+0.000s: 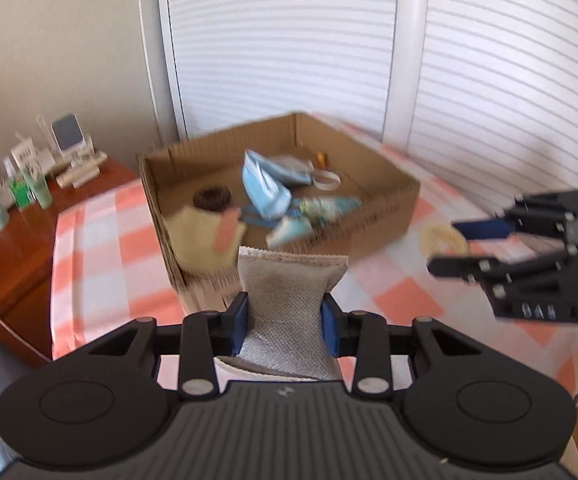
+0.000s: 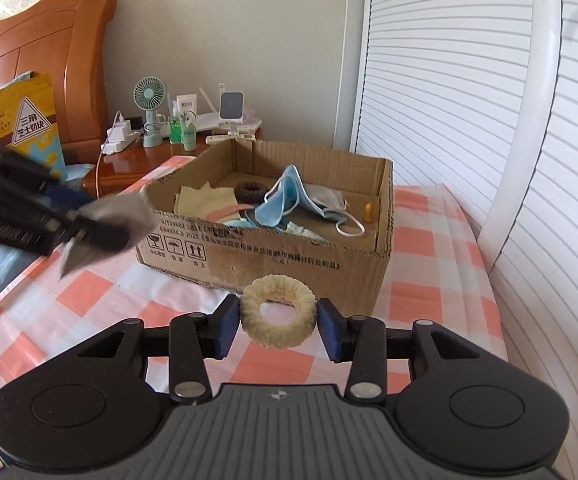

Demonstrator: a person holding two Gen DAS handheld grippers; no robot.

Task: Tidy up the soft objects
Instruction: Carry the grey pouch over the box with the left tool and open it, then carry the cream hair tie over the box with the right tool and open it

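My left gripper (image 1: 285, 316) is shut on a grey mesh pouch (image 1: 289, 292) and holds it above the checked cloth, just in front of the cardboard box (image 1: 369, 232). The pouch also shows blurred in the right wrist view (image 2: 117, 216). The box (image 2: 273, 256) holds blue face masks (image 2: 285, 200), a yellow cloth (image 2: 205, 200), a dark scrunchie (image 2: 251, 192) and other soft items. My right gripper (image 2: 277, 320) is open, its pads on either side of a cream fluffy scrunchie (image 2: 277, 312) lying on the cloth in front of the box. That scrunchie shows in the left wrist view (image 1: 443, 240) too.
The orange-and-white checked cloth (image 2: 429, 300) covers the surface. A wooden nightstand (image 2: 137, 160) at the left carries a small green fan (image 2: 149, 96), bottles and chargers. A wooden headboard (image 2: 69, 60) and a yellow snack bag (image 2: 17, 120) are far left. White slatted doors (image 2: 449, 80) stand behind.
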